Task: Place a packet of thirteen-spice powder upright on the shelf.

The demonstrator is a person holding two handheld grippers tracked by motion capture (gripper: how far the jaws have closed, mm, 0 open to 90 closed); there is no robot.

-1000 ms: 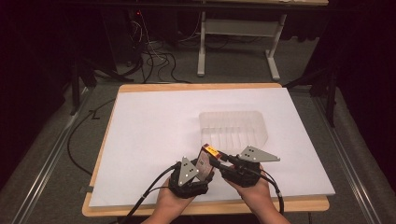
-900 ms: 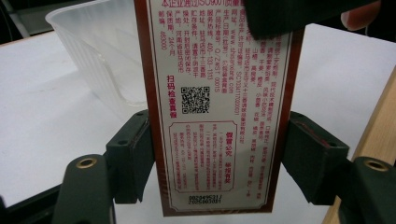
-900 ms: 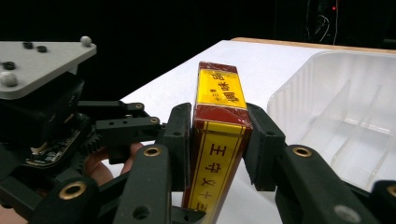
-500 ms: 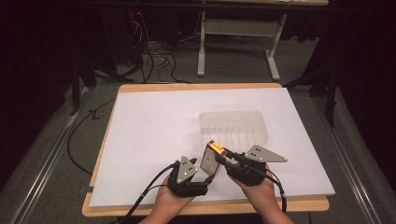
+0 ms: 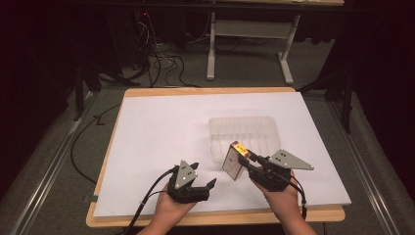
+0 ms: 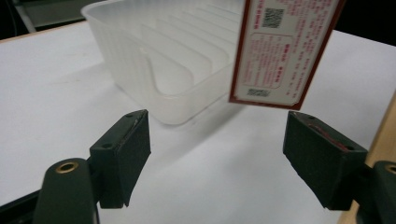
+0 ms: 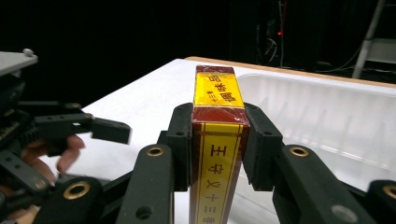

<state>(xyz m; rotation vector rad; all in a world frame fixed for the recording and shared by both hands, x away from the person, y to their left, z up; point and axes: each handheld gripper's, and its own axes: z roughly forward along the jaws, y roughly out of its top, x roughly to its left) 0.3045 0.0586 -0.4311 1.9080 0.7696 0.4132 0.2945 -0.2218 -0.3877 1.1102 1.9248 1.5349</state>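
Observation:
A red and yellow box (image 5: pixel 234 164) with a white printed face is upright and clear of the table, with my right gripper (image 5: pixel 248 157) shut on its narrow sides. The right gripper view shows its pads (image 7: pixel 256 135) pressing the box (image 7: pixel 217 100) from both sides. The box hangs at the near edge of a clear ribbed plastic tray (image 5: pixel 244 133). To the left, my left gripper (image 5: pixel 203 176) stands open just above the white sheet. Its jaws have just been opening, and nothing is between them (image 6: pixel 219 130). Ahead of them are the box (image 6: pixel 285 46) and the tray (image 6: pixel 163 60).
A white sheet (image 5: pixel 161 127) covers the wooden table, whose bare front edge (image 5: pixel 220 219) runs under my hands. Each gripper trails a cable over that edge. Beyond the table, on the grey floor, are cables (image 5: pixel 161 63) and a desk frame (image 5: pixel 249 49).
The grippers were close together at the box. Now the right one has carried the box right, toward the tray. The left one has drawn back left with its jaws wider.

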